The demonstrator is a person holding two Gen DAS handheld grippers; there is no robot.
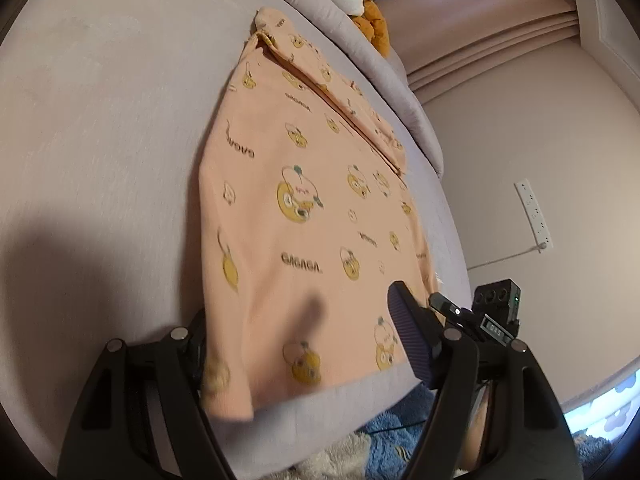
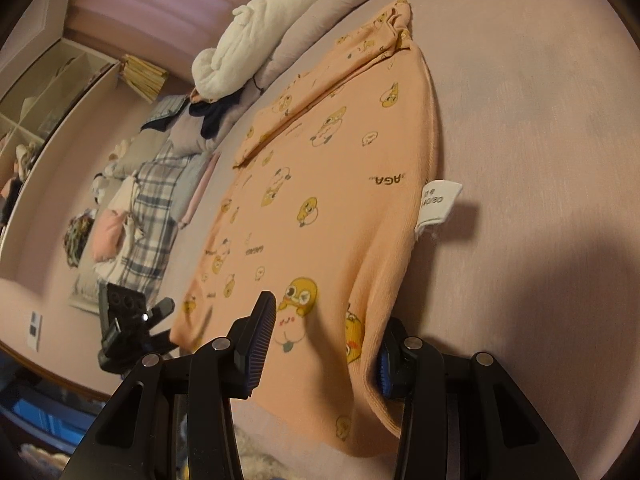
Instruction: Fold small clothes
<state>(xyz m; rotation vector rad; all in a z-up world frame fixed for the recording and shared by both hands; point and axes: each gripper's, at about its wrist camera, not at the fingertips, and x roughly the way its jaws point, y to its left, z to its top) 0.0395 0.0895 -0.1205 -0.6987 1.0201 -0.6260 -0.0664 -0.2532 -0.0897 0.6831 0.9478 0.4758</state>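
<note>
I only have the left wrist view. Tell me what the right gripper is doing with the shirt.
Observer: The right gripper straddles the near corner of the shirt. I cannot tell whether its pads press the fabric.
Operator: Report anything sticking out on that side.
Observer: A white label juts from the shirt's side edge over the bed.
Operator: Say what lies past the opposite side.
Observer: A pile of clothes, one piece plaid, lies beyond the shirt on the side away from the label.
</note>
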